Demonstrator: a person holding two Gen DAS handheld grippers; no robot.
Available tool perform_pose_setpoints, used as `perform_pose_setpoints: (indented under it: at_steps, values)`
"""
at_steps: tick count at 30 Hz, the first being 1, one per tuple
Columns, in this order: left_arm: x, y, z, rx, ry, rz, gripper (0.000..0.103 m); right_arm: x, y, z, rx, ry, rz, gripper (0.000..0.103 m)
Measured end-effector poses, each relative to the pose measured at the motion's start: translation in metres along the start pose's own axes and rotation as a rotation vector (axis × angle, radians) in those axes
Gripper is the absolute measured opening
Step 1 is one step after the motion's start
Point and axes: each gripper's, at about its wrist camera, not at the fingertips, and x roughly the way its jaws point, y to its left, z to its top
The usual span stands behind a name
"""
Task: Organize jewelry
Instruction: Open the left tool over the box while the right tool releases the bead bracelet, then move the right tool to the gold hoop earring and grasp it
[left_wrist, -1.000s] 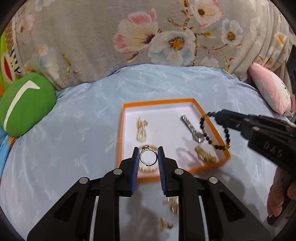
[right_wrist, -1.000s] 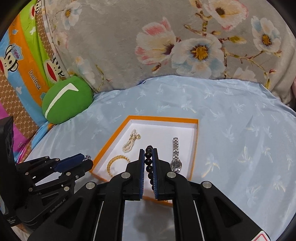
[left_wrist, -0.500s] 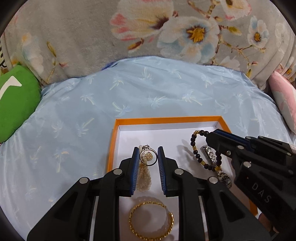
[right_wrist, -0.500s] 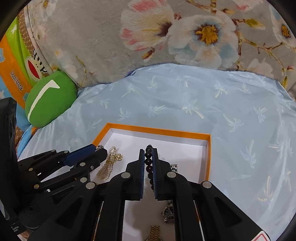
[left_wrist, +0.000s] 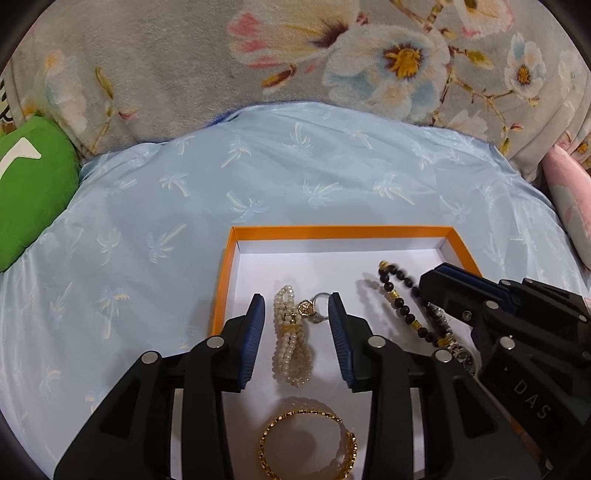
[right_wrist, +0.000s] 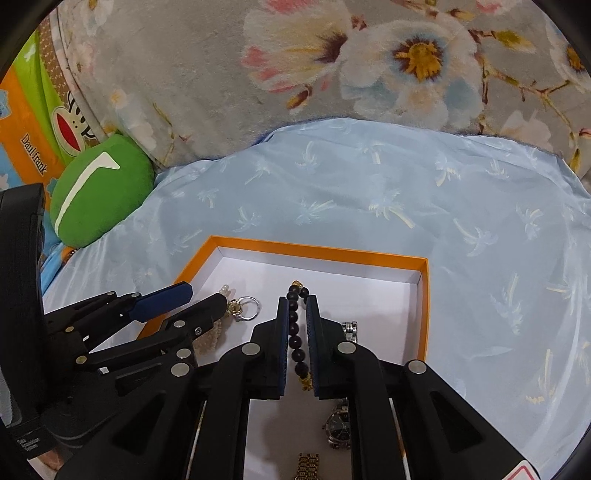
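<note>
An orange box with a white floor lies on the blue sheet; it also shows in the right wrist view. My left gripper is open above it. A silver ring with a gold charm lies on the floor between its fingers, next to a pearl bracelet; the ring shows in the right wrist view too. My right gripper is shut on a black bead bracelet, which hangs over the box.
In the box lie a gold bangle, a silver watch and a gold watch band. A green cushion sits at the left, a flowered blanket behind, a pink cushion at the right.
My left gripper has opened and let go of the ring, which now lies in the box by the pearl bracelet. Both grippers have moved lower and further over the box.
</note>
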Motion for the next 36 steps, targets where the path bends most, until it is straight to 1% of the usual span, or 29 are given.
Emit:
perform_pose_setpoints:
  at_steps: [3, 5, 9, 12, 15, 20, 24, 29, 30, 31, 32, 33, 34, 36]
  values:
    - [-0.010, 0.002, -0.001, -0.003, -0.024, 0.006, 0.036, -0.013, 0.000, -0.002, 0.011, -0.020, 0.011, 0.010]
    - [-0.019, 0.004, -0.003, 0.001, -0.035, 0.012, 0.036, -0.021, 0.002, -0.004, 0.006, -0.031, 0.002, 0.010]
    - [-0.038, 0.009, -0.014, 0.002, -0.049, 0.013, 0.036, -0.044, 0.003, -0.019, 0.008, -0.038, 0.004, 0.010]
    - [-0.058, 0.015, -0.029, -0.002, -0.052, 0.011, 0.036, -0.064, 0.006, -0.035, -0.001, -0.047, -0.007, 0.010]
    - [-0.080, 0.022, -0.048, -0.007, -0.059, 0.013, 0.036, -0.085, 0.011, -0.054, -0.004, -0.048, 0.004, 0.010]
    - [-0.110, 0.030, -0.082, -0.028, -0.048, 0.012, 0.036, -0.108, 0.026, -0.088, -0.009, -0.031, 0.029, 0.011]
    - [-0.124, 0.031, -0.108, -0.047, -0.026, 0.013, 0.036, -0.112, 0.043, -0.119, -0.019, 0.006, 0.060, 0.012]
    - [-0.133, 0.028, -0.137, -0.072, 0.006, -0.011, 0.036, -0.106, 0.062, -0.143, -0.031, 0.058, 0.093, 0.013]
    - [-0.135, 0.027, -0.142, -0.073, 0.008, -0.011, 0.038, -0.105, 0.066, -0.145, -0.037, 0.065, 0.097, 0.013]
    - [-0.136, 0.026, -0.146, -0.072, 0.010, -0.009, 0.042, -0.103, 0.070, -0.147, -0.042, 0.070, 0.099, 0.014]
    - [-0.138, 0.024, -0.151, -0.070, 0.011, -0.006, 0.045, -0.102, 0.072, -0.149, -0.049, 0.074, 0.098, 0.018]
    - [-0.139, 0.024, -0.154, -0.069, 0.011, -0.004, 0.048, -0.101, 0.075, -0.150, -0.055, 0.075, 0.094, 0.020]
    - [-0.140, 0.023, -0.158, -0.068, 0.012, -0.001, 0.049, -0.099, 0.077, -0.150, -0.058, 0.079, 0.095, 0.022]
    - [-0.140, 0.022, -0.165, -0.066, 0.022, 0.000, 0.049, -0.095, 0.079, -0.151, -0.057, 0.094, 0.107, 0.023]
